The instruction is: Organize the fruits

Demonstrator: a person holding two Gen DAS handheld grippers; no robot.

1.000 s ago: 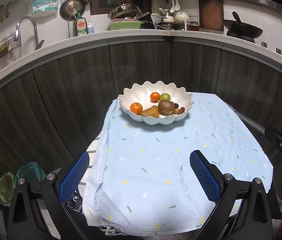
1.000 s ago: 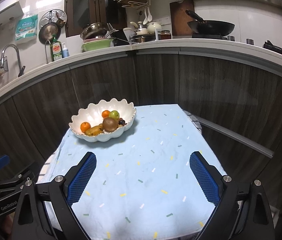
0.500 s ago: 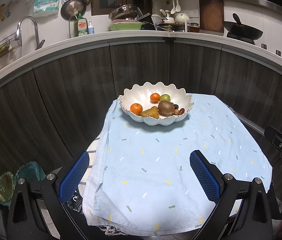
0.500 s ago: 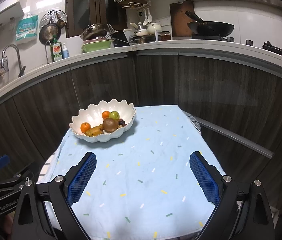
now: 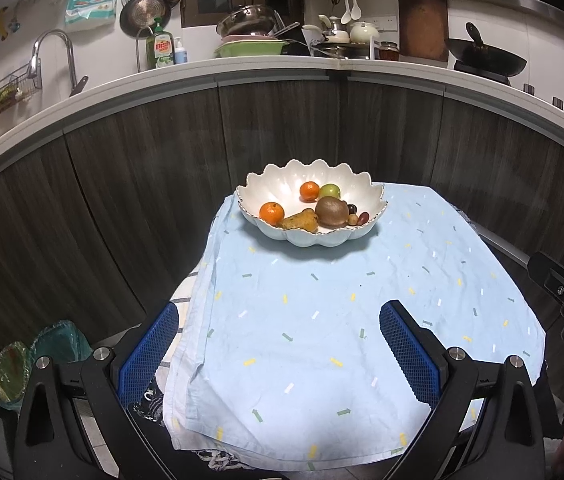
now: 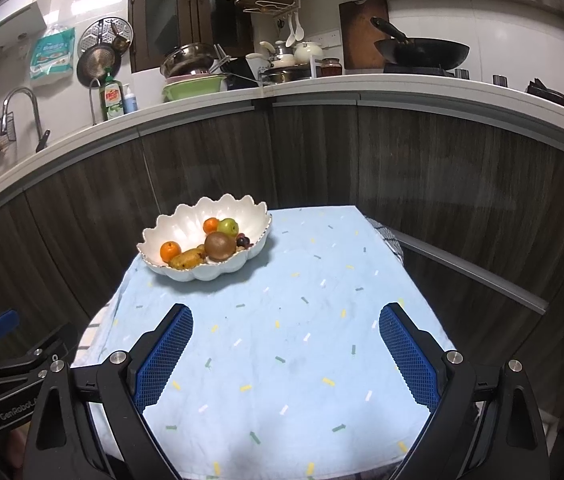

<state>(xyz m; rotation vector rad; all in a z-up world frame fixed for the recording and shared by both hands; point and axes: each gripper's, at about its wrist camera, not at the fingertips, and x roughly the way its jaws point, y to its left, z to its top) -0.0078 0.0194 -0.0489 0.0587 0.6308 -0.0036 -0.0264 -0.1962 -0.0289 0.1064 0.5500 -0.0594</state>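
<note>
A white scalloped bowl (image 5: 374,200) stands at the far left of a table under a light blue cloth (image 5: 322,320). In it lie two oranges (image 5: 271,213), a green apple (image 5: 330,191), a brown kiwi (image 5: 332,211), a yellow-brown pear (image 5: 300,221) and dark grapes (image 5: 358,216). The bowl also shows in the right wrist view (image 6: 185,224). My left gripper (image 5: 279,340) is open and empty over the near edge of the table, far from the bowl. My right gripper (image 6: 286,344) is open and empty over the cloth (image 6: 302,340).
A dark wood cabinet front (image 5: 121,168) with a white counter (image 5: 241,70) curves behind the table. A sink tap (image 5: 53,56), dish soap, pans and a wok (image 6: 422,50) stand on the counter. A green bag (image 5: 37,356) lies on the floor at left.
</note>
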